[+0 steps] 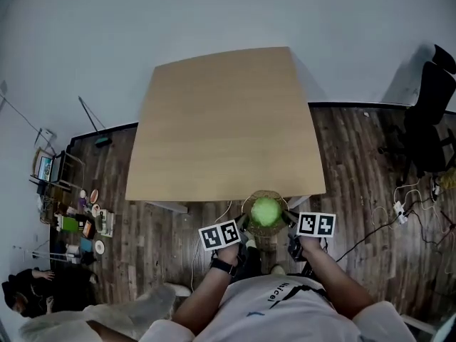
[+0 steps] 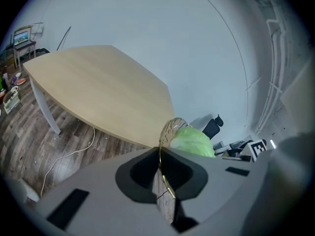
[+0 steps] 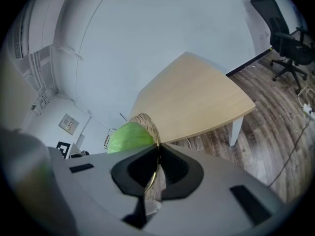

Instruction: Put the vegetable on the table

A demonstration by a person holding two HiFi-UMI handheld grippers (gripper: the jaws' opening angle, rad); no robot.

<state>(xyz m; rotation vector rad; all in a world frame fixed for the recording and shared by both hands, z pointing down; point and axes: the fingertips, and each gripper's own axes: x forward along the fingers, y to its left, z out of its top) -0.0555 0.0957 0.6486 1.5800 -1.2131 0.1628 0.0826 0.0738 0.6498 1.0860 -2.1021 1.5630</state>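
A round green vegetable (image 1: 266, 211), leafy like a cabbage, lies in a woven basket (image 1: 247, 206) with a thin gold rim, held in the air just short of the near edge of the light wooden table (image 1: 224, 127). My left gripper (image 1: 242, 226) is shut on the basket's left rim and my right gripper (image 1: 288, 221) on its right rim. The left gripper view shows my left gripper (image 2: 162, 176) clamping the basket (image 2: 170, 129), with the vegetable (image 2: 193, 141) beyond. From the right gripper view, my right gripper (image 3: 155, 173) pinches the basket (image 3: 145, 122) beside the vegetable (image 3: 129, 136).
The table (image 2: 98, 92) has nothing on it. A black office chair (image 1: 427, 112) stands at the right, with cables and a power strip (image 1: 399, 212) on the wood floor. Small clutter (image 1: 82, 226) and a seated person (image 1: 28, 291) are at the left.
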